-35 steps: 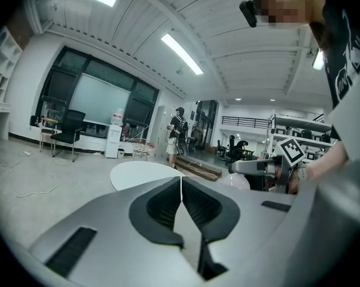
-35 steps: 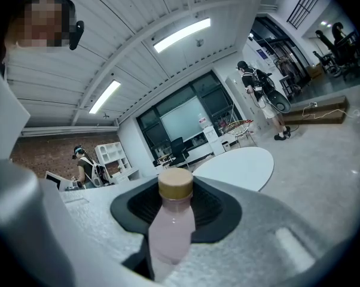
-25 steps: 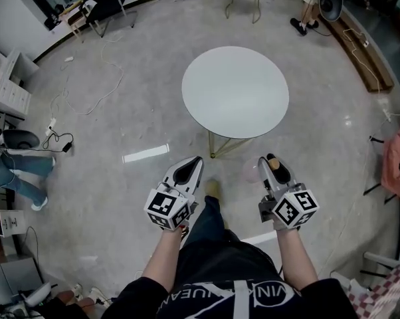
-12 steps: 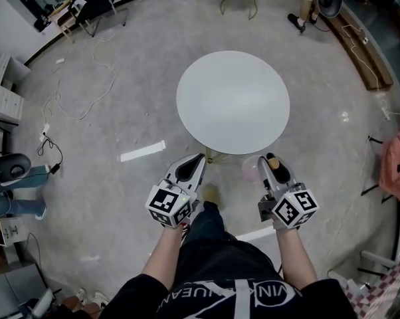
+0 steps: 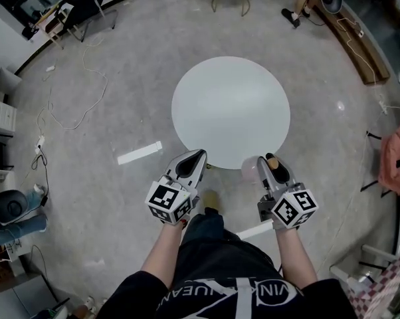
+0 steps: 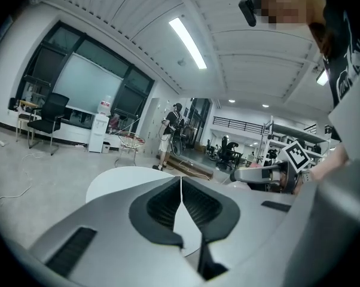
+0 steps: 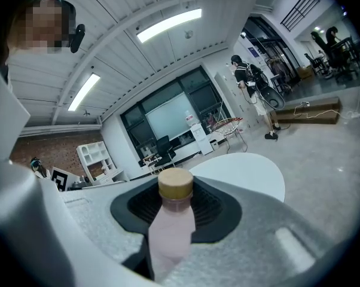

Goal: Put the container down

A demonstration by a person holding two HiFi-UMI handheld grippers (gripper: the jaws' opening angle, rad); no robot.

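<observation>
The round white table (image 5: 230, 111) has drawn closer to both grippers, the right gripper (image 5: 269, 167) clamped on the pink container (image 7: 171, 223) at the table's near edge, apparently ready for setting down, the left gripper (image 5: 193, 159) closed and empty.

The shirt (image 5: 147, 301) is black (white lettering); left gripper (image 5: 199, 155) and right gripper (image 5: 266, 161) are grey.

Bright, even light pours down from the long ceiling strips (image 6: 188, 42), and one of them shows as a white streak (image 5: 139, 153) on the polished floor (image 5: 87, 198). Shadows are faint. Both gripper views bow hard toward dark round edges. The pink container (image 7: 171, 232), close to the lens, looks soft, while the head view is sharp.
</observation>
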